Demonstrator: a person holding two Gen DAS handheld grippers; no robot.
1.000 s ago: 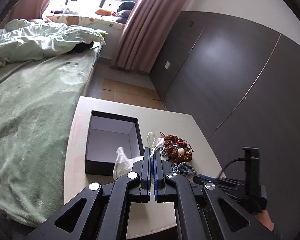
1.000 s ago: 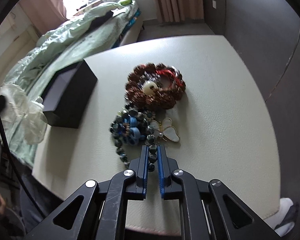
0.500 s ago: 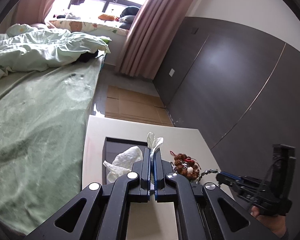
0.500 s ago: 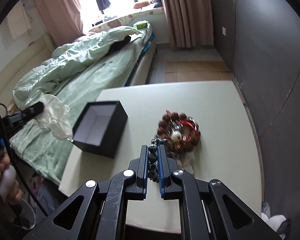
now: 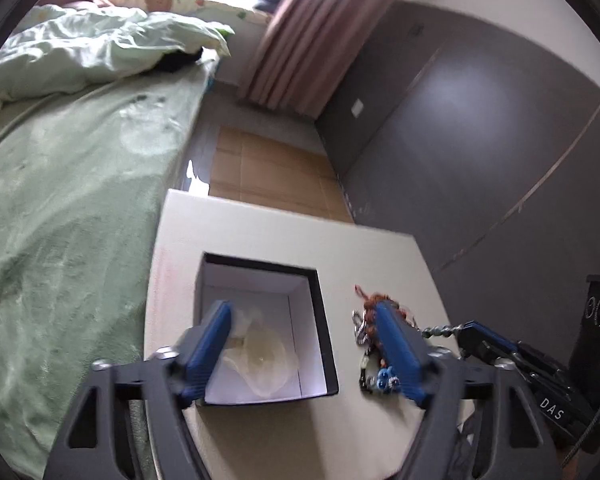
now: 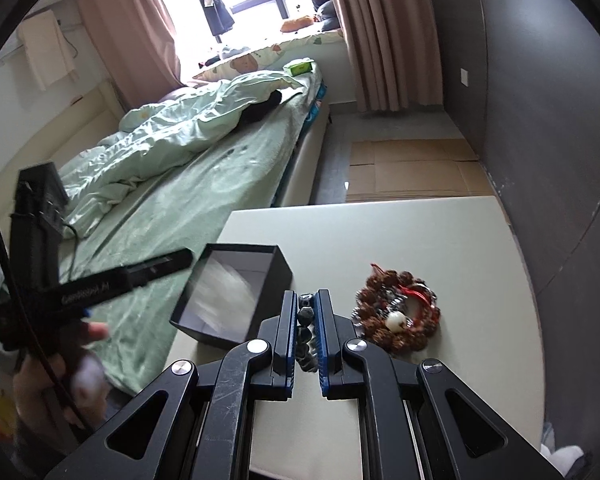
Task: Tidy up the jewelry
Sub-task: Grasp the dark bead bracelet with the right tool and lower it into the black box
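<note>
Bedroom setting: a pale surface (image 5: 260, 432) stands between a green bed (image 5: 60, 220) and a dark wall panel (image 5: 480, 140). Left gripper (image 5: 306, 354) is released, jaws spread wide above the black box (image 5: 324, 328); a translucent pouch (image 5: 264, 358) lies inside the box, free of the fingers. Right gripper (image 6: 303, 338) is clenched on a dark bead strand (image 6: 305, 330), holding it clear of the surface; the brown bead bracelet (image 6: 396, 316) rests just beside it on the surface. Recommended procedure: carry the strand over the box opening, lower it inside, then release; keep trailing beads off the box rim. Open surface lies beyond the bracelet; the bed-side edge runs close to the box.
</note>
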